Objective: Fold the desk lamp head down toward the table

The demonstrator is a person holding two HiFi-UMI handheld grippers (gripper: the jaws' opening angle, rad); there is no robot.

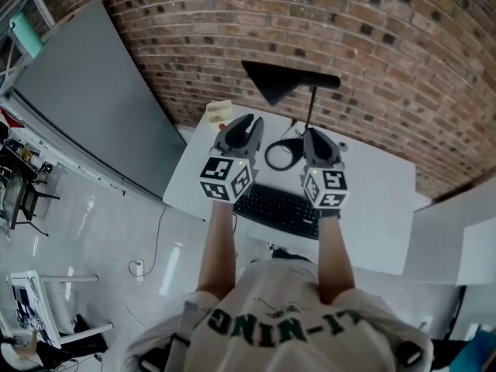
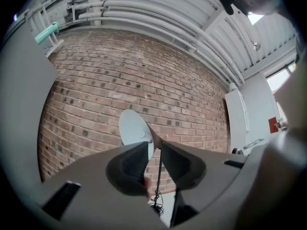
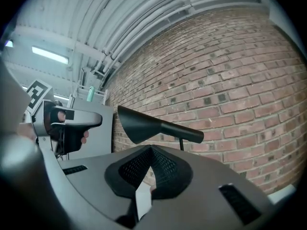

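Shows desk lamp head [image 1: 288, 80] at upper centre, level atop its thin stem, above white table [image 1: 380, 208] by the brick wall [image 1: 372, 45]. Holds left gripper [image 1: 244, 121] left of centre, jaws slightly apart, empty. Holds right gripper [image 1: 311, 134] right of centre, jaws closed together, empty.

White table [image 1: 372, 208]: keyboard [image 1: 283, 208], coiled cable [image 1: 280, 155], lamp [image 1: 291, 80], perhaps a box [image 1: 219, 111]

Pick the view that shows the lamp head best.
Right gripper view: the lamp head shows large and side-on. Head view shows it small, from above; left gripper view shows its open face, partly behind jaws.
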